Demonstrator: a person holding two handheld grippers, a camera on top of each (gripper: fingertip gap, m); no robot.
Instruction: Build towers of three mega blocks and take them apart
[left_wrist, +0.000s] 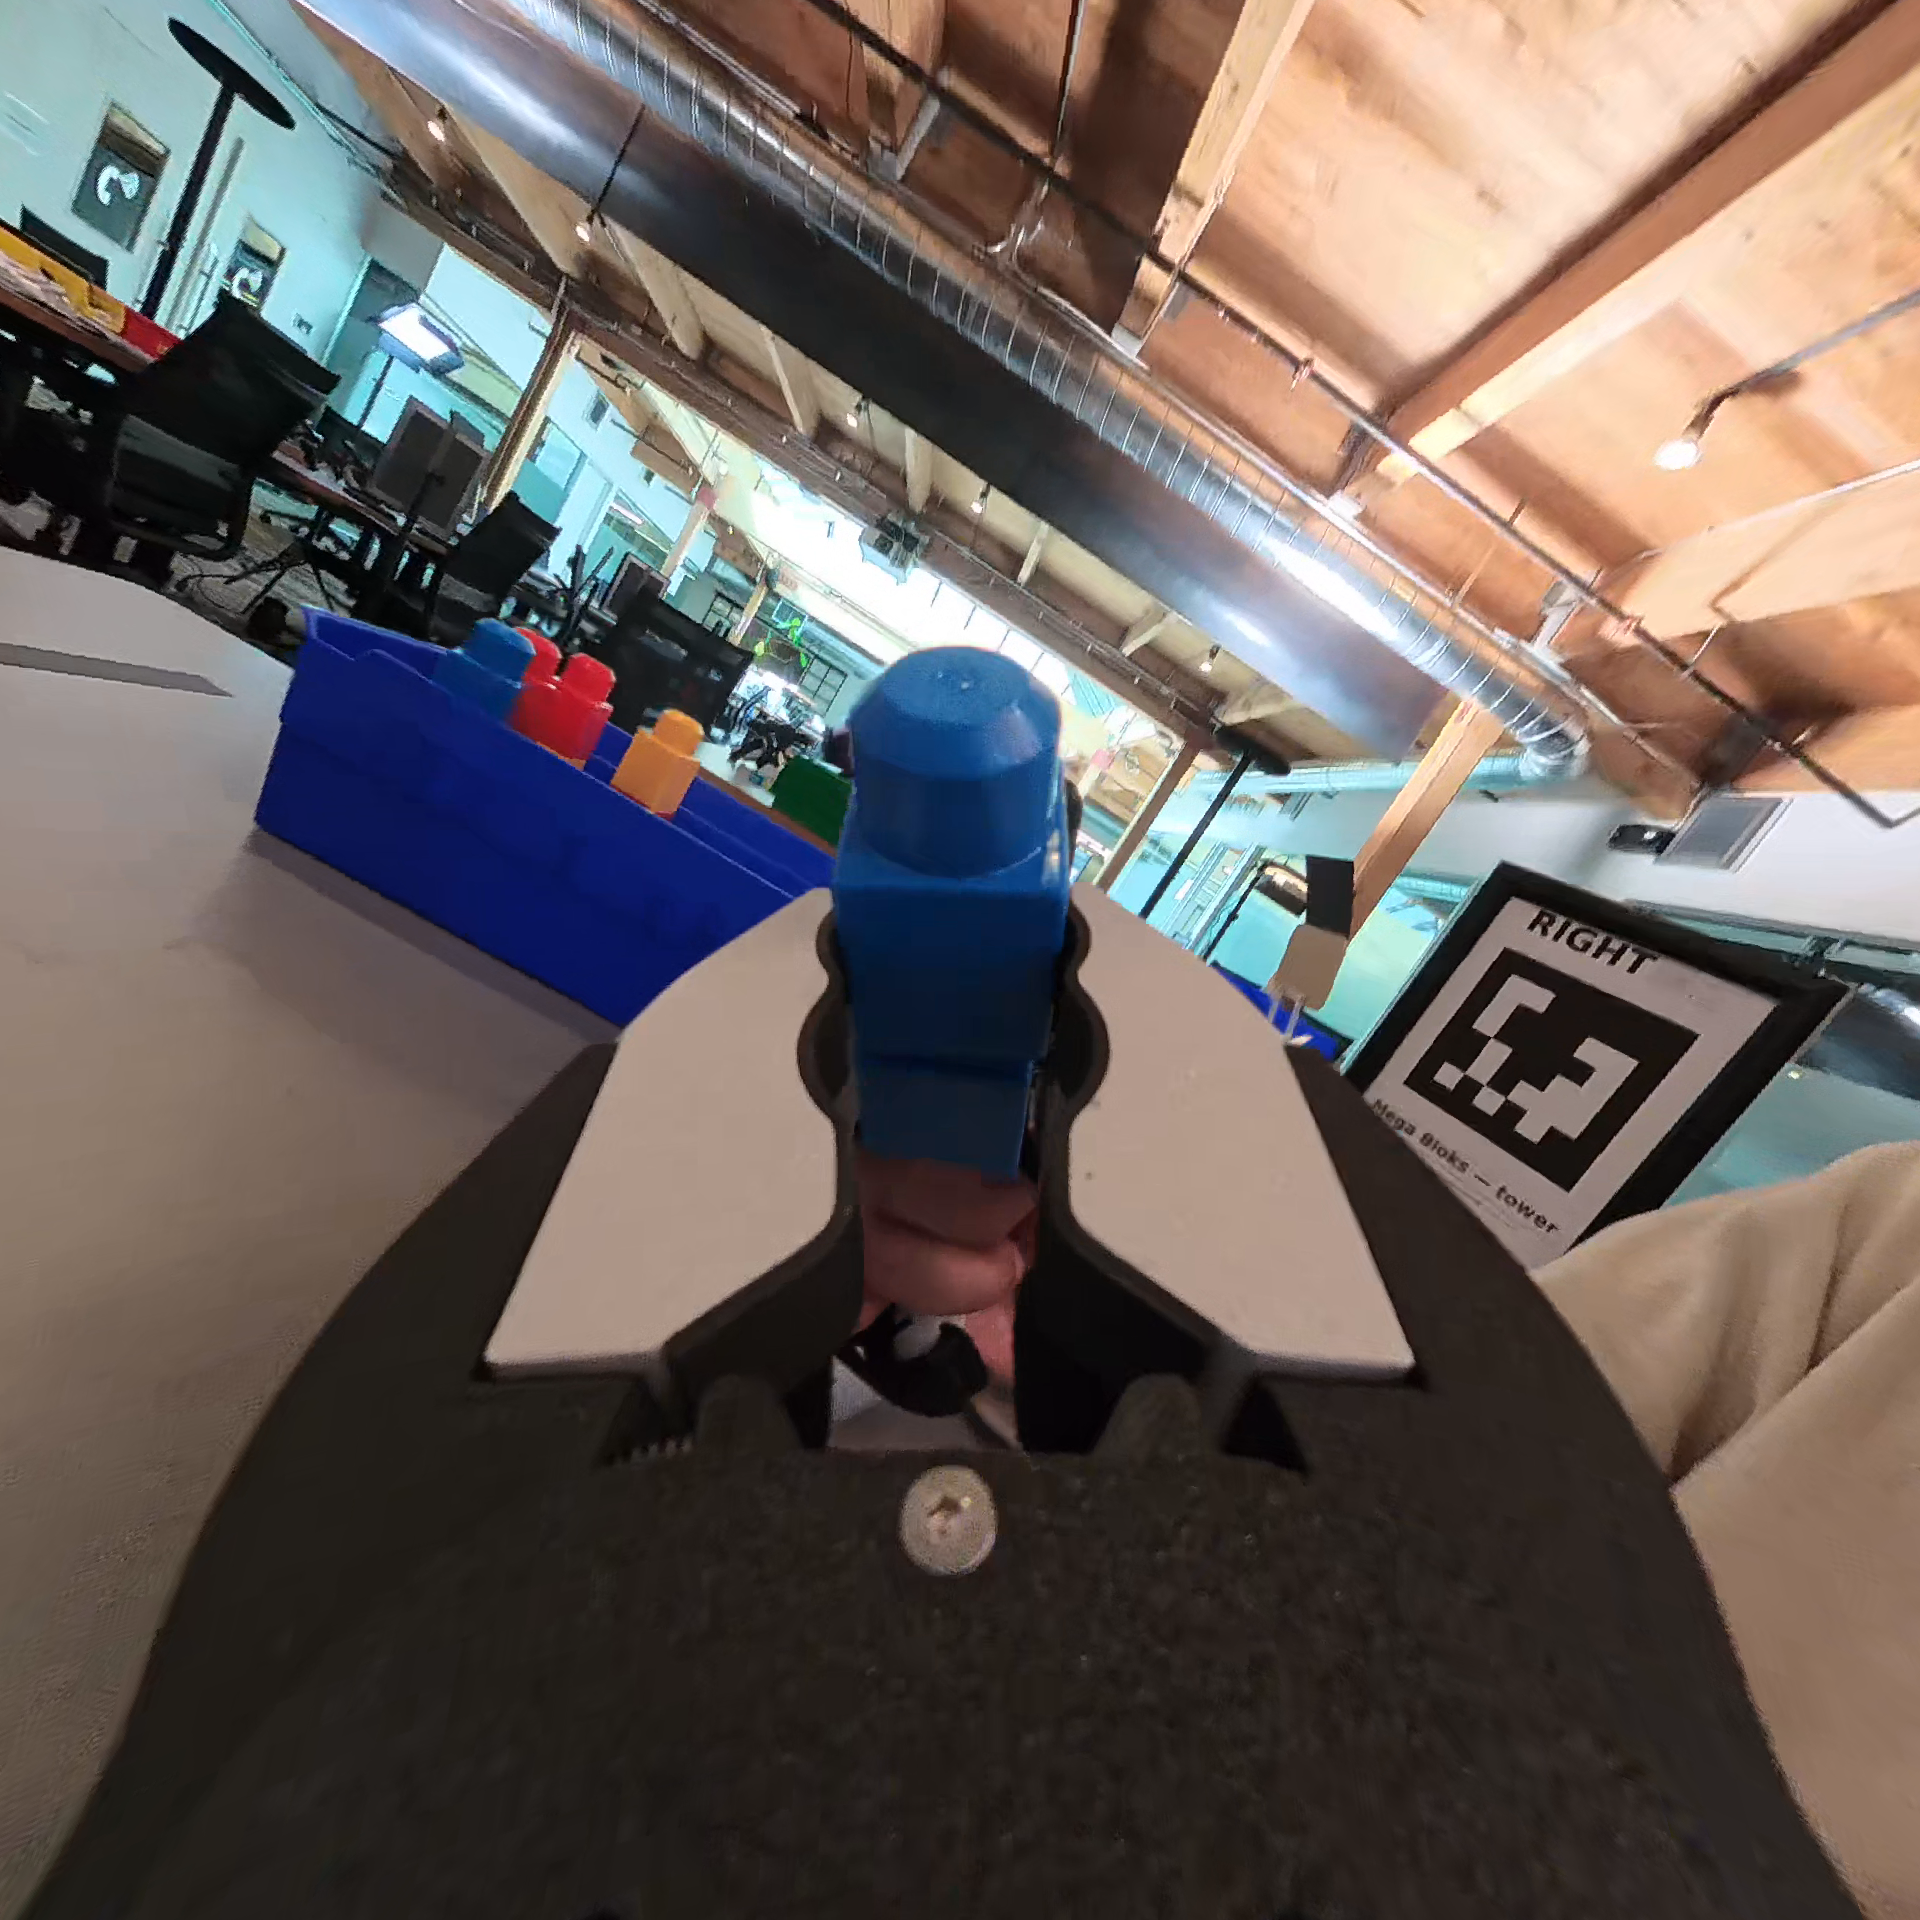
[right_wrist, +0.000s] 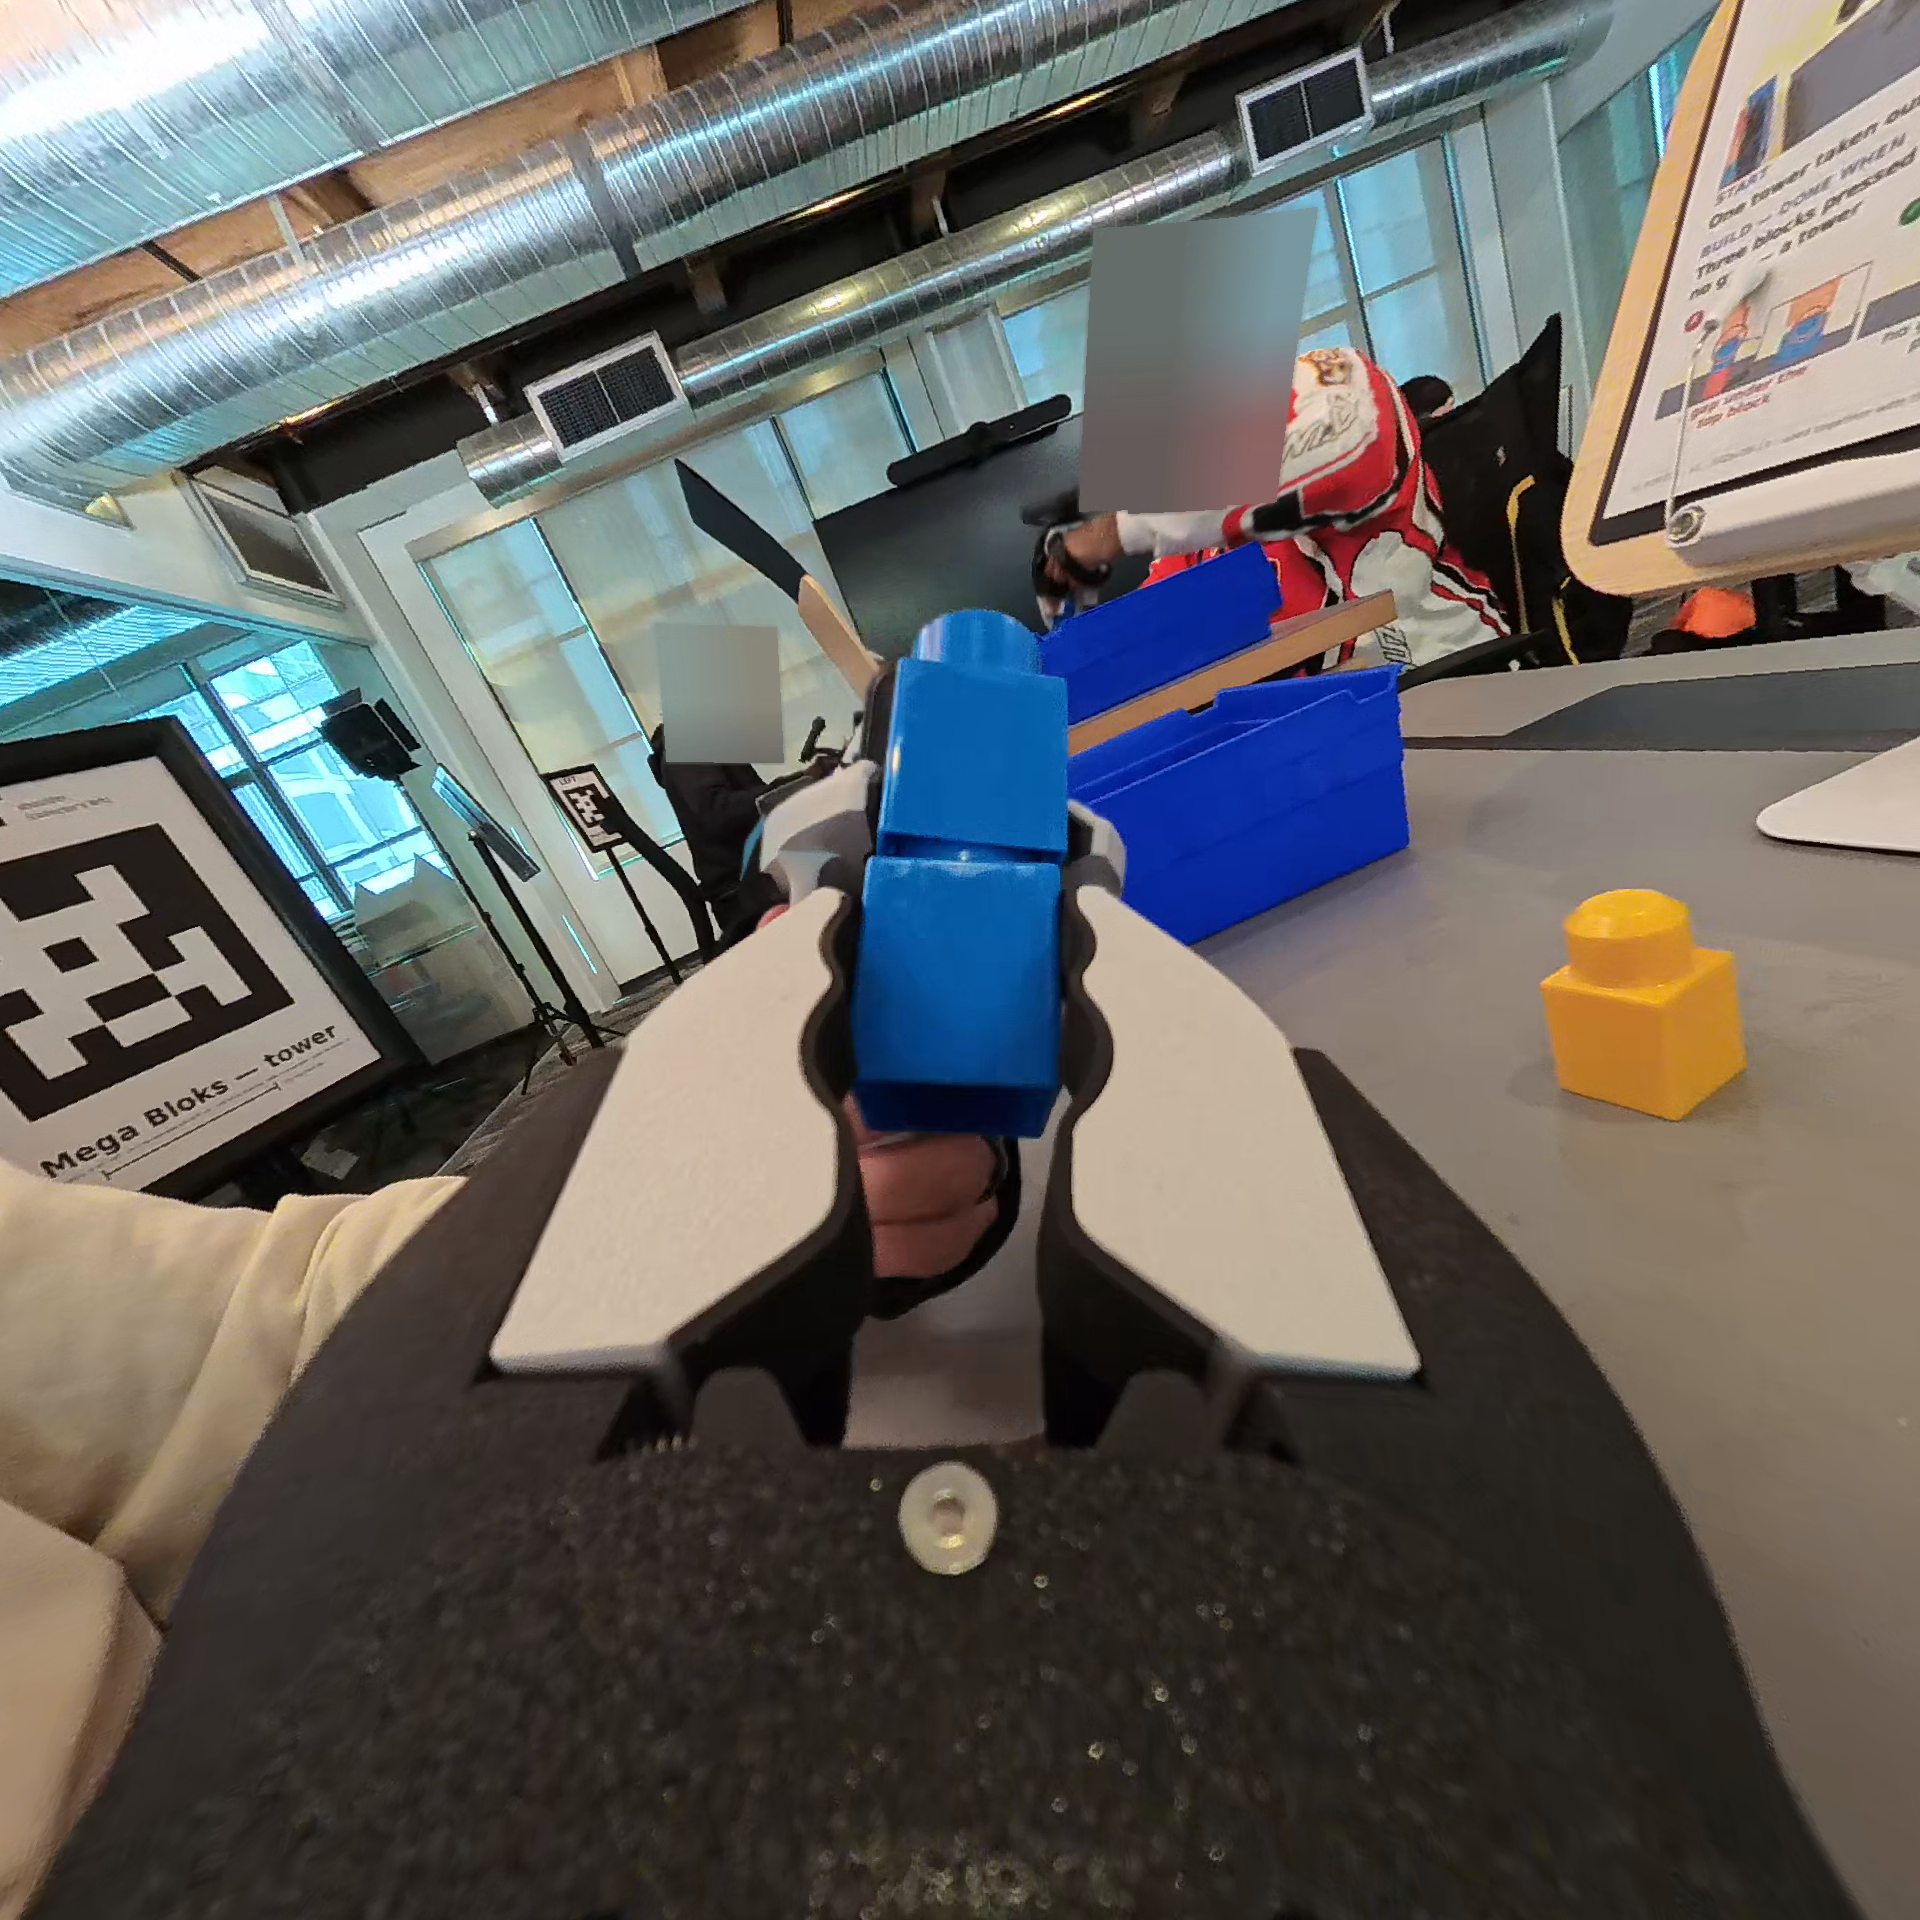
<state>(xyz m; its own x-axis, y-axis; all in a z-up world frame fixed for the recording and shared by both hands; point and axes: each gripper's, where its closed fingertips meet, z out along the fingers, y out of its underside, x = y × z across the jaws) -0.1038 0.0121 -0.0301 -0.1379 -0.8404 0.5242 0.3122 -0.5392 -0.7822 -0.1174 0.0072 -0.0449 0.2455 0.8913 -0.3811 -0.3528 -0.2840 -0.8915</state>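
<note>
Two blue mega blocks are held in the air, stacked with a thin gap where the lower one's stud shows. My right gripper (right_wrist: 956, 935) is shut on the lower blue block (right_wrist: 956, 997). The upper blue block (right_wrist: 971, 769) sits between the fingers (right_wrist: 821, 831) of my left gripper, which faces me from behind it. In the left wrist view my left gripper (left_wrist: 951, 935) is shut on the upper blue block (left_wrist: 951, 862), stud up, with the lower block (left_wrist: 945, 1101) under it. A yellow block (right_wrist: 1642, 1008) stands alone on the grey table (right_wrist: 1558, 1351) to the right.
A blue bin (left_wrist: 468, 810) on the table holds blue (left_wrist: 488, 660), red (left_wrist: 566, 707), orange (left_wrist: 660, 758) and green (left_wrist: 816, 795) blocks. Another blue bin (right_wrist: 1247, 810) lies beyond the stack. A framed marker sign (right_wrist: 135, 966) stands left, an instruction board (right_wrist: 1766, 260) right. People sit behind.
</note>
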